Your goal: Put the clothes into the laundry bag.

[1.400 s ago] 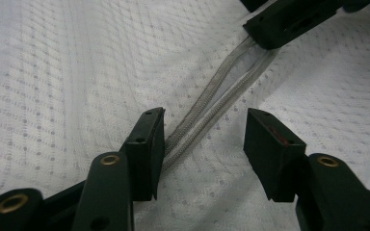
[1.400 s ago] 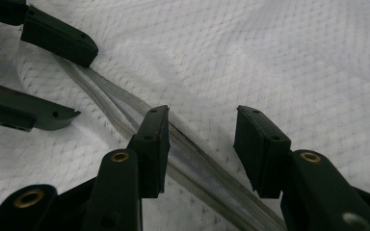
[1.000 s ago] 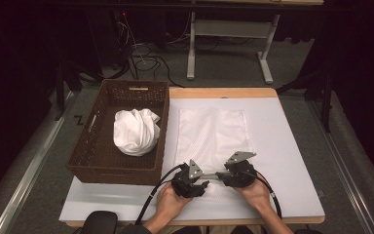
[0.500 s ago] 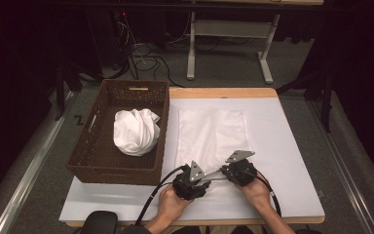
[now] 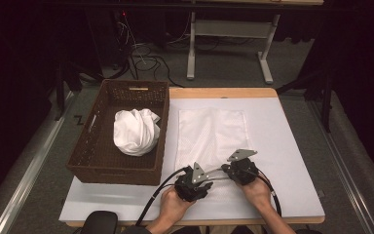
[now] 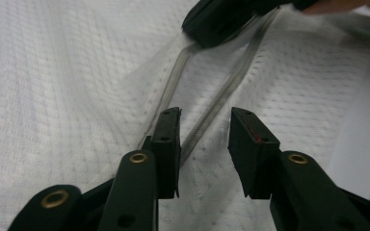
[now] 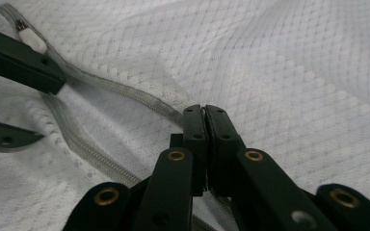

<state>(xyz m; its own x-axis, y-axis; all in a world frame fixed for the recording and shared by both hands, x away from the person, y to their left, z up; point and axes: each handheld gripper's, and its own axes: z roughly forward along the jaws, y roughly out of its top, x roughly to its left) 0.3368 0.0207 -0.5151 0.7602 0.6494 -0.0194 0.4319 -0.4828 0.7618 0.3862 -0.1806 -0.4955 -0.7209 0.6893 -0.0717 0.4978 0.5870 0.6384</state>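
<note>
A white mesh bag (image 5: 212,129) lies flat on the table's white mat, its zipper (image 6: 221,94) partly undone at the near end. My right gripper (image 7: 204,113) is shut on one side of the zipper opening (image 7: 125,94), mesh pinched between its pads. My left gripper (image 6: 204,130) is open; its jaws have just been closing, and the other zipper strip runs between them without being pressed. The white zipper pull (image 7: 31,41) sits by the left gripper's jaw. In the high view both the left gripper (image 5: 213,177) and the right gripper (image 5: 225,169) rest at the bag's near edge.
A dark wicker basket (image 5: 102,168) stands to the left of the mat with a bundled white cloth (image 5: 135,130) inside. The wooden table edge (image 5: 224,91) shows behind the mat. A metal stand and cables are on the floor beyond.
Both hands keep their place at the bag's near end. The high view is too small to show the jaws moving.
</note>
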